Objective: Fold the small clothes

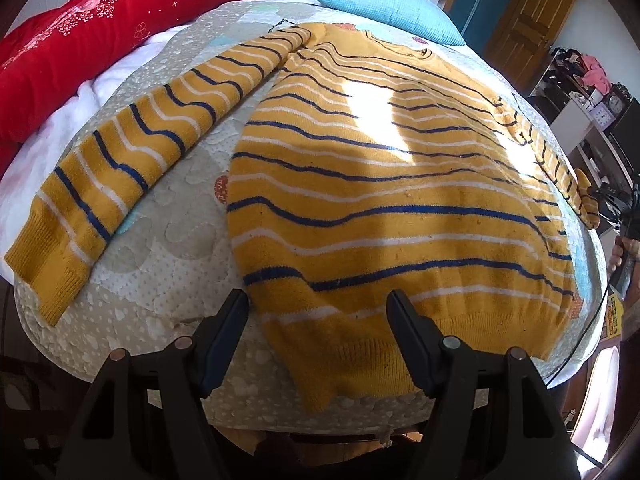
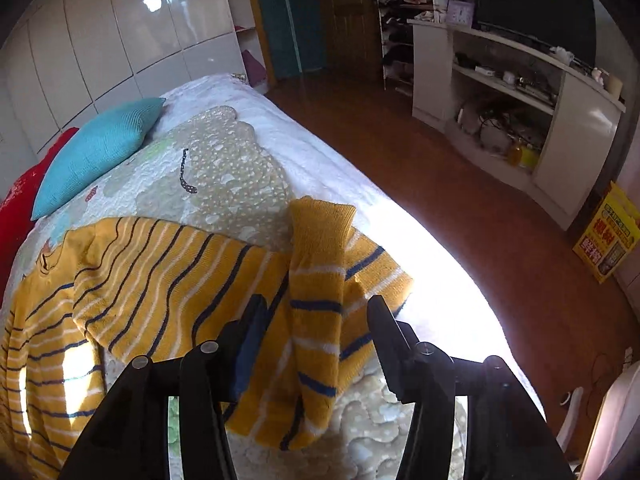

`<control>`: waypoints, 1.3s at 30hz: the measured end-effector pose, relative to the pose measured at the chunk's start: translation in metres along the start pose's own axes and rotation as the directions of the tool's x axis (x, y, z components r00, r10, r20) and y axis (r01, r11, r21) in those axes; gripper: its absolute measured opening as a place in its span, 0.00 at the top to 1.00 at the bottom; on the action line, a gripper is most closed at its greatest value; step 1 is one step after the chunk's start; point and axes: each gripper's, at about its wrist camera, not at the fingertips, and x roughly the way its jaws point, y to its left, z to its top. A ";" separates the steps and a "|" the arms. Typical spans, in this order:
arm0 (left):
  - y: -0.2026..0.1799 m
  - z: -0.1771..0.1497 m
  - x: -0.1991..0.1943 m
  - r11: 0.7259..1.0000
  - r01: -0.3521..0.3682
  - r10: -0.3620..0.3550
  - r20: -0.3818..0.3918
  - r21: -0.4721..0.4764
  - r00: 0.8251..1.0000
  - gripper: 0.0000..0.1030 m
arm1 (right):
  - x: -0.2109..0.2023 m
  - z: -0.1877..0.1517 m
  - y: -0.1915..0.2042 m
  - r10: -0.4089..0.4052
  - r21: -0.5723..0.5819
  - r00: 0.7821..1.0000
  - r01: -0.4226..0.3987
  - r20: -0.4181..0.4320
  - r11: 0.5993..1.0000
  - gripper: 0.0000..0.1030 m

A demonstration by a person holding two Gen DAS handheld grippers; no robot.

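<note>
Quilted bed (image 1: 168,240): sweater sleeve (image 2: 316,280) lies loose inside open right gripper (image 2: 316,308).

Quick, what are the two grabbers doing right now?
Left gripper: open, holding nothing.
Right gripper: open, sweater sleeve between its jaws, not squeezed.

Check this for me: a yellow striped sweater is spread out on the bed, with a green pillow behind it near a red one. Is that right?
Not quite. The pillow behind the sweater is light blue, not green, as the left wrist view shows. The rest holds: the yellow striped sweater is spread on the bed, and a red pillow lies nearby.
</note>
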 end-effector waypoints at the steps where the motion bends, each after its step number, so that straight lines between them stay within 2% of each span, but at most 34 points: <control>1: 0.000 0.000 -0.002 1.000 -0.005 0.005 0.002 0.000 1.000 0.32 | 0.011 0.000 -0.002 0.028 0.014 0.999 -0.027 -0.037 1.000 0.93; 2: 0.002 -0.001 -0.003 1.000 -0.010 0.010 0.004 -0.002 1.000 0.32 | 0.018 0.003 -0.006 0.068 0.038 0.995 -0.065 -0.071 0.997 0.93; 4: 0.006 0.000 -0.005 1.000 -0.015 0.015 0.005 -0.012 1.000 0.32 | 0.007 -0.003 -0.018 0.103 0.090 0.994 -0.100 -0.029 0.991 0.93; 7: 0.014 0.002 -0.004 0.999 -0.020 0.020 0.004 -0.032 1.000 0.32 | -0.019 0.003 -0.066 0.066 0.239 0.995 -0.083 0.081 0.968 0.94; 10: 0.018 0.004 -0.003 0.998 0.015 -0.014 0.007 -0.062 1.000 0.32 | -0.018 -0.001 -0.115 -0.010 0.400 0.994 -0.036 0.113 0.916 0.94; 11: 0.019 0.004 -0.003 0.997 0.025 -0.025 0.011 -0.067 1.000 0.32 | -0.013 -0.003 -0.123 -0.005 0.431 0.994 -0.044 0.110 0.901 0.94; 12: 0.019 0.005 -0.004 0.997 0.034 -0.033 0.016 -0.069 0.999 0.32 | -0.011 -0.003 -0.125 0.008 0.445 0.995 -0.054 0.104 0.894 0.94; 14: 0.018 0.004 -0.005 0.996 0.050 -0.048 0.028 -0.068 0.998 0.32 | -0.012 -0.001 -0.110 0.006 0.406 0.995 -0.048 0.102 0.912 0.94; 16: 0.017 0.003 -0.006 0.996 0.065 -0.063 0.033 -0.067 0.997 0.32 | -0.016 0.005 -0.081 0.013 0.347 0.994 -0.051 0.111 0.937 0.94; 19: 0.021 0.000 -0.008 0.994 0.079 -0.077 0.040 -0.071 0.996 0.32 | -0.017 0.016 -0.022 0.102 0.277 0.988 -0.131 0.117 0.952 0.94; 23: 0.038 -0.007 -0.018 0.991 0.089 -0.082 0.070 -0.102 0.994 0.32 | -0.016 0.022 0.095 0.251 0.135 0.963 -0.263 0.099 0.955 0.94; 25: 0.051 -0.011 -0.024 0.988 0.089 -0.078 0.088 -0.124 0.993 0.32 | -0.013 0.020 0.165 0.325 0.044 0.943 -0.328 0.067 0.944 0.94; 27: 0.067 -0.015 -0.030 0.985 0.084 -0.069 0.104 -0.151 0.992 0.32 | -0.007 0.010 0.234 0.401 -0.036 0.916 -0.400 0.011 0.916 0.94; 30: 0.093 -0.022 -0.039 0.977 0.080 -0.057 0.124 -0.197 0.991 0.32 | 0.000 -0.019 0.327 0.464 -0.139 0.882 -0.472 -0.083 0.871 0.94; 33: 0.119 -0.031 -0.047 0.968 0.062 -0.028 0.140 -0.243 0.990 0.32 | 0.014 -0.053 0.405 0.482 -0.209 0.859 -0.511 -0.175 0.834 0.94; 37: 0.148 -0.043 -0.051 0.955 0.047 -0.002 0.151 -0.292 0.988 0.32 | 0.047 -0.102 0.486 0.410 -0.339 0.871 -0.485 -0.271 0.806 0.93; 39: 0.158 -0.049 -0.054 0.951 0.043 0.005 0.157 -0.306 0.988 0.32 | 0.062 -0.127 0.508 0.395 -0.363 0.850 -0.510 -0.347 0.780 0.90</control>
